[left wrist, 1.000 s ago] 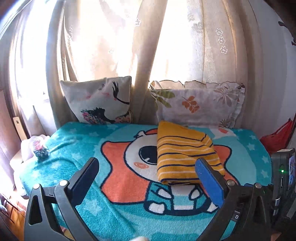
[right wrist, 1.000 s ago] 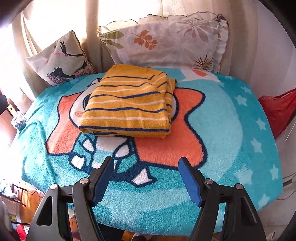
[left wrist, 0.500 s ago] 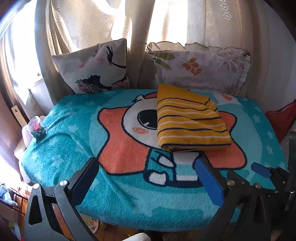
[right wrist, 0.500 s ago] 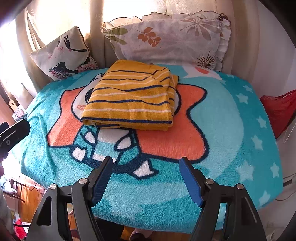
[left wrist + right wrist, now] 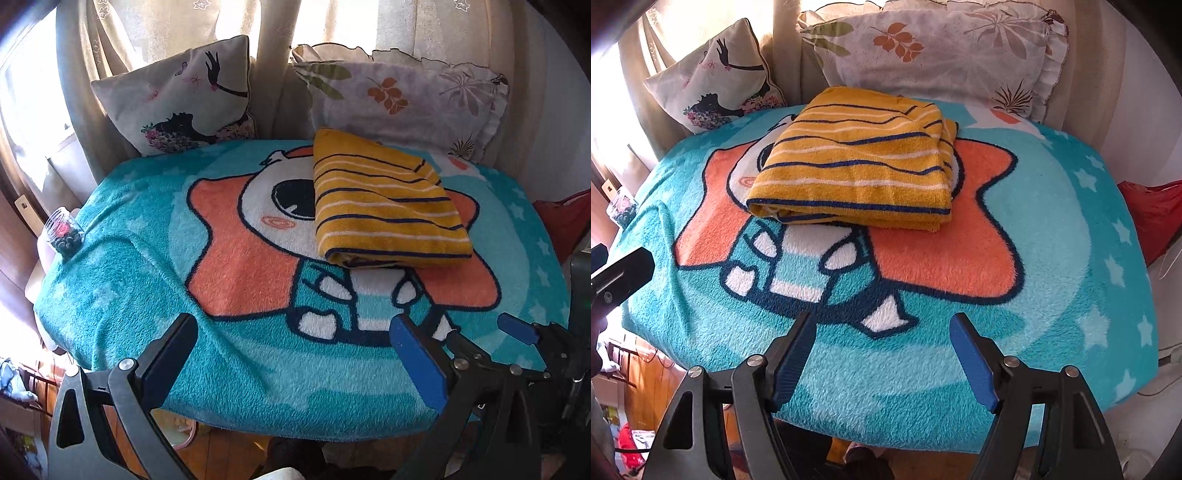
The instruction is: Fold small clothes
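A yellow garment with blue and white stripes (image 5: 384, 206) lies folded into a thick rectangle on the teal cartoon blanket (image 5: 147, 280), toward the far side; it also shows in the right wrist view (image 5: 860, 173). My left gripper (image 5: 291, 354) is open and empty, over the blanket's near edge, well short of the garment. My right gripper (image 5: 882, 350) is open and empty, also over the near edge. Its blue tip (image 5: 517, 328) shows at the right of the left wrist view.
Two printed pillows (image 5: 184, 99) (image 5: 402, 96) lean against curtains behind the blanket. A small glass jar (image 5: 62, 232) sits at the blanket's left edge. A red bag (image 5: 1152, 218) lies to the right. Wooden floor (image 5: 221, 450) shows below the near edge.
Both grippers have drawn back and up from the folded garment, tilting down; more of the blanket and its near edge is in view. Both stay open.
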Demonstrator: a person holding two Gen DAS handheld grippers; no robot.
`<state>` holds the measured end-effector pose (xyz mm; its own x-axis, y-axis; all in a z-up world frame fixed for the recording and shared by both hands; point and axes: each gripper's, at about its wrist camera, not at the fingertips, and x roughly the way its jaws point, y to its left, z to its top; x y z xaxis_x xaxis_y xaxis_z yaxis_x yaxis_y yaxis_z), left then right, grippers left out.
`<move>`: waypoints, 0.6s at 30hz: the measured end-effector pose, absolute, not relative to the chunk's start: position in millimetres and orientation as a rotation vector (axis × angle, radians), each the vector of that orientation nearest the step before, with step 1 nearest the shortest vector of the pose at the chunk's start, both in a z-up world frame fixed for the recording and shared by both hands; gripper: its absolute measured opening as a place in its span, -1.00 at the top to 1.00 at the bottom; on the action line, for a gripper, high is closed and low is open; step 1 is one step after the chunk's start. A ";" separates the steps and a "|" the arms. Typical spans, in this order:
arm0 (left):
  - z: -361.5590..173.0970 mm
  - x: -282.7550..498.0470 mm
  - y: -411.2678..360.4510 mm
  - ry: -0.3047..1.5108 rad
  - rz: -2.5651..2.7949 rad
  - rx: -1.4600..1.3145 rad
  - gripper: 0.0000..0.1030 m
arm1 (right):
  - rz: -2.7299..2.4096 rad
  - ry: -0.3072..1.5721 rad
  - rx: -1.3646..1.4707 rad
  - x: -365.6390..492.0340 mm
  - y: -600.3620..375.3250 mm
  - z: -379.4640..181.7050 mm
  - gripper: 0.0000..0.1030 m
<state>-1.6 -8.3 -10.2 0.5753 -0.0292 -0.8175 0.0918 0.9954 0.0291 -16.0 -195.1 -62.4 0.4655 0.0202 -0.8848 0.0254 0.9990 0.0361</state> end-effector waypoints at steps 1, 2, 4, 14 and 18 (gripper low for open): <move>-11.5 -0.9 -7.0 0.962 -0.071 0.067 -1.00 | -0.001 1.093 0.041 -14.9 -194.0 -63.9 -0.54; -12.7 0.1 -6.0 0.969 -0.070 0.063 -1.00 | 0.001 1.099 0.037 -14.0 -192.5 -65.3 -0.54; -16.1 1.9 -3.4 0.986 -0.066 0.056 -1.00 | 0.000 1.109 0.029 -12.9 -189.8 -67.4 -0.54; -37.6 9.9 3.1 1.086 -0.070 0.024 -1.00 | -0.045 1.178 0.016 -8.4 -190.7 -81.7 -0.55; -45.5 12.1 0.5 1.124 -0.074 0.026 -1.00 | -0.058 1.185 0.027 -9.0 -195.5 -84.0 -0.55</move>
<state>12.1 0.5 -45.5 0.4297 -0.0466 -0.9018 0.0724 0.9972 -0.0170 -9.0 -195.5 -84.0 0.3749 -0.0306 -0.9265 0.0595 0.9982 -0.0089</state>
